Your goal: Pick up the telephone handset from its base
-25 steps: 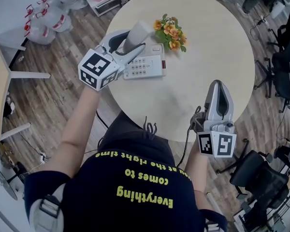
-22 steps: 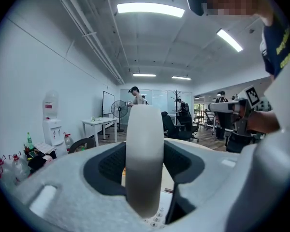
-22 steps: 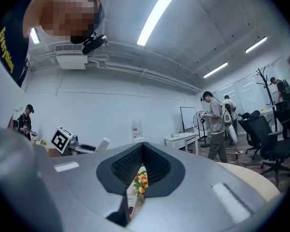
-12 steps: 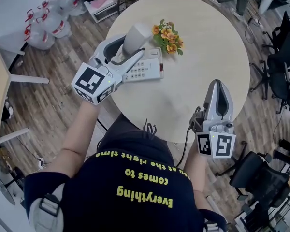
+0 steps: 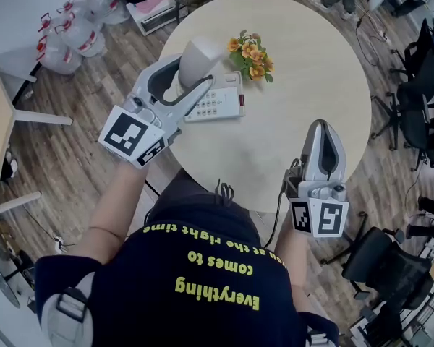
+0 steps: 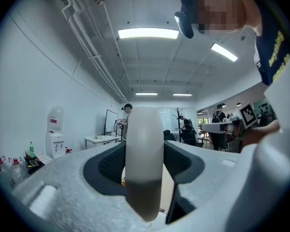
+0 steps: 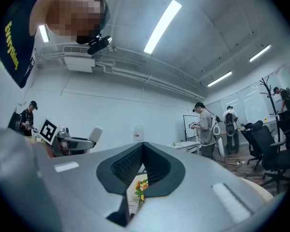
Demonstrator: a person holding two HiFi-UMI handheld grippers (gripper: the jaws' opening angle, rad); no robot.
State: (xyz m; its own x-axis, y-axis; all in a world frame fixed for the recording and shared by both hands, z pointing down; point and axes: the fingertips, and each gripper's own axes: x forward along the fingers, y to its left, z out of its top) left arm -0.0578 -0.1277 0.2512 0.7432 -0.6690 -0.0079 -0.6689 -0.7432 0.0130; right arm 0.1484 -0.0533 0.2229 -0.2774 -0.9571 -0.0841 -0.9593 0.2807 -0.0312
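The round pale tabletop (image 5: 311, 114) fills the upper middle of the head view. The left tool (image 5: 190, 74) reaches in over its nine o'clock edge, pointing toward one o'clock. Its jaws are clamped on the telephone handset (image 6: 144, 153), which stands between the pads in the left gripper view. The right tool (image 5: 324, 132) hangs over the five o'clock edge with its jaws clenched together on nothing. The white keypad base (image 5: 220, 105) lies on the tabletop at about nine o'clock from the centre. The grey-white handset sits above the base's ten o'clock end, apparently off its cradle. A small bunch of orange flowers (image 5: 252, 55) lies at one o'clock from the base, just beside it.
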